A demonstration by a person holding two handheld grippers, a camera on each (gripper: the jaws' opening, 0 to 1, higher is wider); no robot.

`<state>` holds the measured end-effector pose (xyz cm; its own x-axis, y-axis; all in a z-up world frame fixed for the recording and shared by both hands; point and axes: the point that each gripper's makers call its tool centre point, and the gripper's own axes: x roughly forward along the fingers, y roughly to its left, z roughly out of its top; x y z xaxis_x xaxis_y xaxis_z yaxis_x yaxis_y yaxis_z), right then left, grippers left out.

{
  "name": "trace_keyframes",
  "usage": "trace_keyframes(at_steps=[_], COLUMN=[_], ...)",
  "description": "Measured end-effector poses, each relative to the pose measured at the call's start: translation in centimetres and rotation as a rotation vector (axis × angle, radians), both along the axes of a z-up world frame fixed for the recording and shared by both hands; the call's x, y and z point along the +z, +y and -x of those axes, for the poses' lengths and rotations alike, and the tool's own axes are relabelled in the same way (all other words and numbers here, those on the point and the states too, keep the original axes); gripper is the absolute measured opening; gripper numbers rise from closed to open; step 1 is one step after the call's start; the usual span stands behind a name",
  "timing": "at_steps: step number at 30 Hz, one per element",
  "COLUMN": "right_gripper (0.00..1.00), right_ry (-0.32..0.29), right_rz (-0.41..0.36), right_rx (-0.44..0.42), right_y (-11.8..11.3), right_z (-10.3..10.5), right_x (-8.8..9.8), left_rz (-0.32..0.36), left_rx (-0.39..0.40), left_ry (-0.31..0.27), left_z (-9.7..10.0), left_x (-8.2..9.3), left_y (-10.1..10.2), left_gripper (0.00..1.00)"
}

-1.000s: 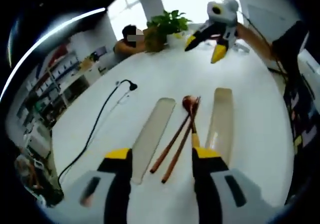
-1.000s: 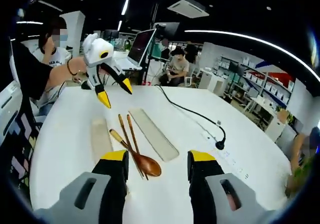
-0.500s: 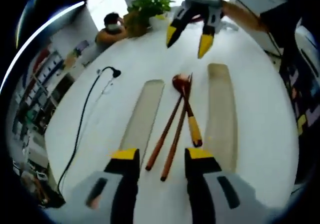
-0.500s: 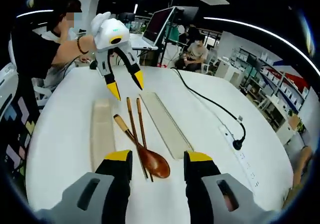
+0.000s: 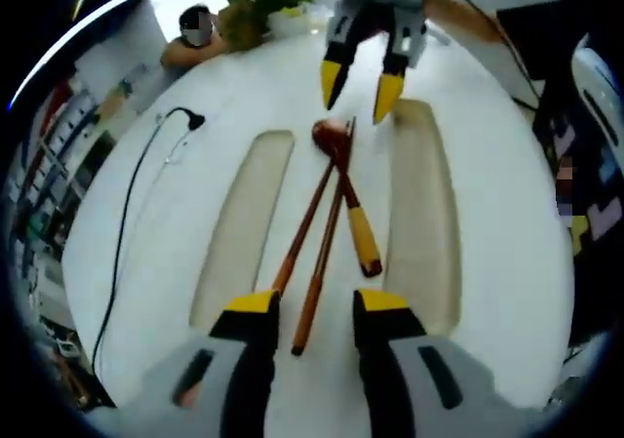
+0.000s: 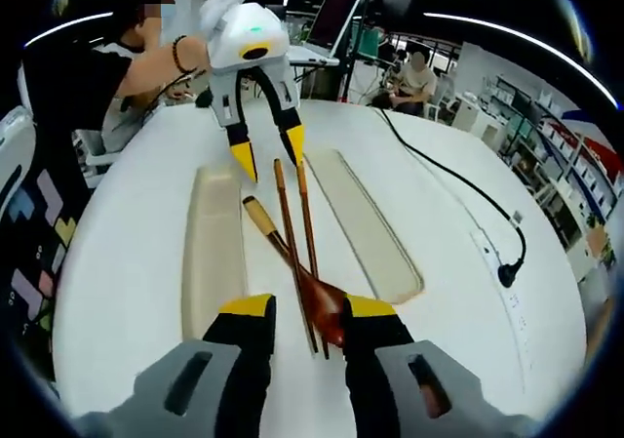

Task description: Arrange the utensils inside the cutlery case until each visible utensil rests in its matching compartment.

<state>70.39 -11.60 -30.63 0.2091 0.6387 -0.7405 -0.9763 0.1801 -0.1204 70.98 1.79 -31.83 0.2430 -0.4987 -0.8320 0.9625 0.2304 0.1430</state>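
Chopsticks (image 5: pixel 314 238) lie between both grippers' parted jaws, facing each other

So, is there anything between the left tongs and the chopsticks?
Nothing visible: the left tongs stand open right at the near ends of the chopsticks, with bare table around them. The spoon lies across the chopsticks farther on.

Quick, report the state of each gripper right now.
Left gripper: open, holding nothing, jaws either side of the chopsticks.
Right gripper: open, holding nothing, jaws around the spoon bowl.
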Motion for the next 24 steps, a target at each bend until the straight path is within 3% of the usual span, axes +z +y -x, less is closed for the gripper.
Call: trace_keyframes(at_steps=[8,24], right_gripper=[0.21,0.11], right_ry=[0.014,0.022], right_rz=[0.031,0.103], right_rx=[0.025,0.065], right_y=[0.6,0.6], right_z=[0.1,0.1], right_x=[-0.9,-2.1], left_rz=[-0.051,-0.11], left_rx=[-0.01,-0.044], left_ry=[0.023,0.052], left_z=[-0.2,-0.5], left_x=[-0.7,-1.6], left_y=[0.3,0.2], left_gripper=[0.29,0.24])
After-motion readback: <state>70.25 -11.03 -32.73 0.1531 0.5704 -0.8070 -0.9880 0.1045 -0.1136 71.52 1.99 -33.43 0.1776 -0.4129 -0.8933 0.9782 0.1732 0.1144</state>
